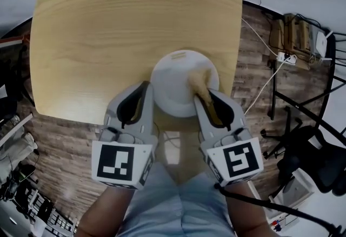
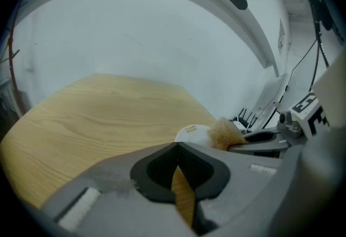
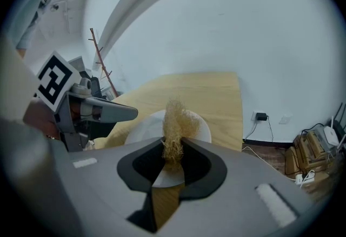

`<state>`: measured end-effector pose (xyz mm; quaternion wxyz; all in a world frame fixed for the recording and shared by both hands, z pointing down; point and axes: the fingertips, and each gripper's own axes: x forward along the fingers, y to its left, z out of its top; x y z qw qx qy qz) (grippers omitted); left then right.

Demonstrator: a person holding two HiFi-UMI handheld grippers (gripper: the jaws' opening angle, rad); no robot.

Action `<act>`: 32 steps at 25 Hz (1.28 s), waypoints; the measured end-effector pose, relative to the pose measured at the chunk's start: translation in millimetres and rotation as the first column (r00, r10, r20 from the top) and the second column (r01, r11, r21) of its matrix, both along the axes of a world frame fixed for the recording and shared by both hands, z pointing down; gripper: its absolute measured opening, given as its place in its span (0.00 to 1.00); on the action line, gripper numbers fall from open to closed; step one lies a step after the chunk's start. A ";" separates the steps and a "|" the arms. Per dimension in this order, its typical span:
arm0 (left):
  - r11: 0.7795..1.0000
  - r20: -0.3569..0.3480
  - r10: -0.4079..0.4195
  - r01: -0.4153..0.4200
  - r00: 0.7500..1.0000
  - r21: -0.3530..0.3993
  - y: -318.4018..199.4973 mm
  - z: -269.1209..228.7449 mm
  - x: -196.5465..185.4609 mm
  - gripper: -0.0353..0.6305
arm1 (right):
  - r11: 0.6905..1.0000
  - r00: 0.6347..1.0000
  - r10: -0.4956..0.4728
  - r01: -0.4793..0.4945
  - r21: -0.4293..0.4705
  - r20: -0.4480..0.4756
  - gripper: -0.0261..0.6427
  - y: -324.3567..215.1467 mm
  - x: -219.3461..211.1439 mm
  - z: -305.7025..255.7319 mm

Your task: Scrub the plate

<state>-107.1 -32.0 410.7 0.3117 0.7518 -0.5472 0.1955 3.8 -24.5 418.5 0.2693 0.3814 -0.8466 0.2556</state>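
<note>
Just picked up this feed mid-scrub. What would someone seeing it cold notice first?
A white plate sits at the near edge of the pale wooden table, right in front of the person. The right gripper is shut on a tan, fibrous scrubber, held over the plate's right part. The left gripper sits beside the plate's left rim, its jaws together with nothing between them.

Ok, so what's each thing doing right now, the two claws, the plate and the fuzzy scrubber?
plate: lying on the table, near its front edge.
scrubber: pinched, its tip over the plate.
right claw: shut on the scrubber.
left claw: shut, empty, beside the plate.
</note>
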 end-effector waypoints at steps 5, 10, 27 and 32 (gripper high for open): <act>0.998 -0.036 0.002 -0.004 0.999 -0.069 4.5 12.3 0.8 0.12 | 1.000 1.000 -0.020 0.020 -0.009 0.007 0.15 3.9 -4.3 1.6; 0.989 -0.086 0.011 -0.023 0.996 -0.147 2.0 20.1 5.0 0.21 | 0.999 1.000 -0.030 0.030 -0.015 0.002 0.15 5.1 -6.5 3.0; 0.955 -0.190 0.036 -0.090 0.981 -0.283 -1.6 31.1 22.8 0.22 | 0.998 0.999 -0.014 0.017 -0.063 0.041 0.15 2.5 6.2 9.9; 0.956 -0.231 0.001 -0.069 0.973 -0.285 -2.4 27.4 21.4 0.17 | 0.998 0.999 -0.012 0.015 -0.063 0.045 0.15 3.9 7.1 6.2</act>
